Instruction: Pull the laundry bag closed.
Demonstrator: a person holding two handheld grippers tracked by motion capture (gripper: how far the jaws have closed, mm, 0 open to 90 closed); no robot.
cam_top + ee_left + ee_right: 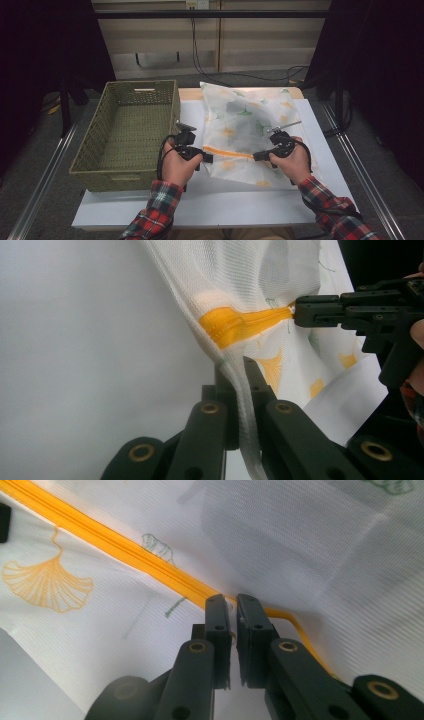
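A white mesh bag (240, 115) printed with green and yellow leaves lies on the white table sheet. An orange zipper (230, 151) runs across its near part. My left gripper (209, 159) is at the zipper's left end. In the left gripper view it (239, 371) is shut on the bag's white corded edge, just below the zipper (235, 322). My right gripper (256, 156) is at the zipper's right end. Its jaws (233, 602) are closed on the zipper (100, 537), with a small pale piece between the tips. The left gripper view shows the right gripper (299, 311) pinching the orange strip.
An olive woven basket (100, 130) with nothing in it stands left of the bag, close to my left hand. The white sheet (210, 200) has bare room in front of the bag. Metal rails run along both table sides, and cables lie on the floor behind.
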